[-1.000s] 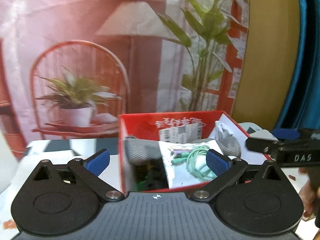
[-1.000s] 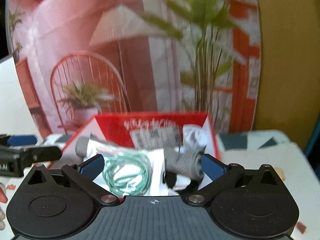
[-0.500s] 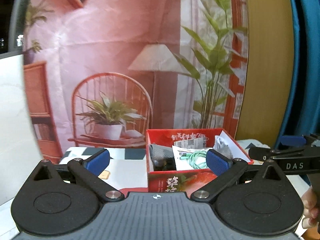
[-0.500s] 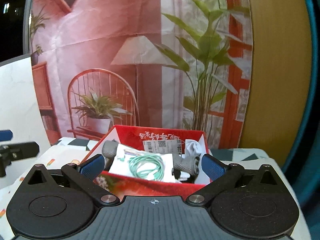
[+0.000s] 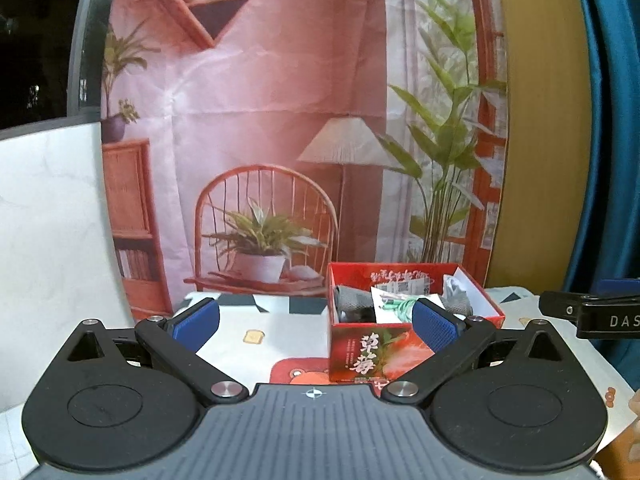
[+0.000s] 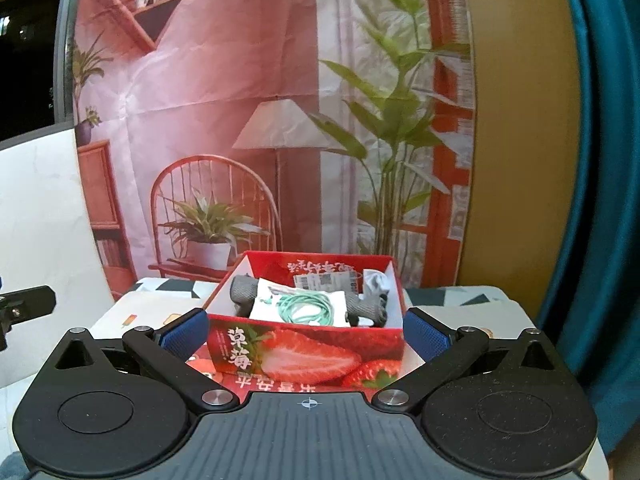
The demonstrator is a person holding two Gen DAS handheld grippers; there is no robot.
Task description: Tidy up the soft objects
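Observation:
A red strawberry-print box (image 5: 372, 350) (image 6: 304, 354) stands on the table. Inside lie grey knitted fabric (image 5: 352, 298) (image 6: 244, 290), a clear bag with a coiled green cable (image 6: 308, 308) (image 5: 394, 305) and a white cloth (image 6: 376, 280) (image 5: 452, 285). My left gripper (image 5: 316, 326) is open and empty, set back from the box, whose left half shows between its fingers. My right gripper (image 6: 304, 336) is open and empty too, with the box front between its blue pads. The right gripper's finger (image 5: 592, 314) pokes into the left wrist view at the right edge.
The table (image 5: 256, 320) has a patterned cloth with small cartoon prints. A printed backdrop (image 5: 280, 120) of a chair, lamp and plants hangs right behind it. A white board (image 5: 48, 220) stands at the left, a blue curtain (image 6: 592, 160) at the right.
Both grippers have drawn back and away from the box, which looks smaller now. Both stay open and empty. The box contents have not moved.

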